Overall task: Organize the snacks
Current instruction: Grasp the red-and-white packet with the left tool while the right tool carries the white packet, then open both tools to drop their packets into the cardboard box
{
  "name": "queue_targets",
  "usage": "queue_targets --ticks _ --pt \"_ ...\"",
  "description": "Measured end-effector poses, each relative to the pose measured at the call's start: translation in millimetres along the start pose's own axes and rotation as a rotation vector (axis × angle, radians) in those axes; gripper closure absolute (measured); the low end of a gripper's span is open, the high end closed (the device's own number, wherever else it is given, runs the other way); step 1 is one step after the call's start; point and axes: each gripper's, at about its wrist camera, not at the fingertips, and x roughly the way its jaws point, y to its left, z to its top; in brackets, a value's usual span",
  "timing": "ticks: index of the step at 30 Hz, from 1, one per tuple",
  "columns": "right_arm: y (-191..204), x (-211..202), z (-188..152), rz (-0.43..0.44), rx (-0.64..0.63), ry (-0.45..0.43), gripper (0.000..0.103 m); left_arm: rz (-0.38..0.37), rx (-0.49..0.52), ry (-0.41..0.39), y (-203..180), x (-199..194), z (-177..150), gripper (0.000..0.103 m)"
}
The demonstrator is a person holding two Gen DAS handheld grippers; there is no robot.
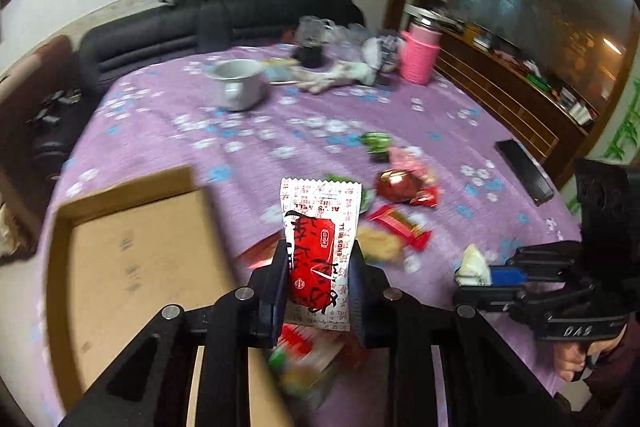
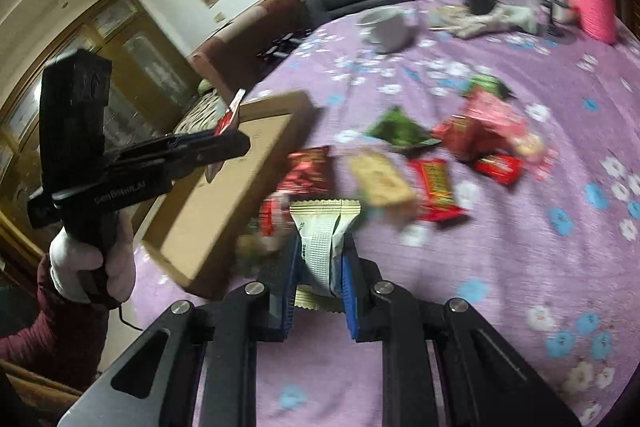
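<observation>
So far the box [image 1: 132, 267] is showing a bare floor in the lower left of the left wrist view; no snack is visibly lying in it, though blur is hiding detail. The left gripper [image 1: 320, 267] is clamping a red-and-white packet [image 1: 320, 247] upright at lower center, just beside the box's near corner. The right gripper [image 2: 320, 259] is pinching a cream packet [image 2: 326, 239] at lower center of its own view, near the box's edge. Roughly 8 or more wrapped snacks, the pile [image 2: 440, 155], are lying scattered on the purple cloth [image 1: 240, 131] right of the box. Judging from this, sorting is barely starting: 2 packets are being carried, the rest are waiting.
</observation>
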Motion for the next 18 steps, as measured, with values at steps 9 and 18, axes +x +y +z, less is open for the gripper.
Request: queue_targets --ticks 9,18 --pt "104 87 18 0.089 -0.142 0.121 0.084 0.229 -0.188 0.041 112 -37 -65 0.076" --pt "142 165 10 0.041 -0.185 0.223 0.083 0.283 -0.244 0.100 150 -29 -108 0.072"
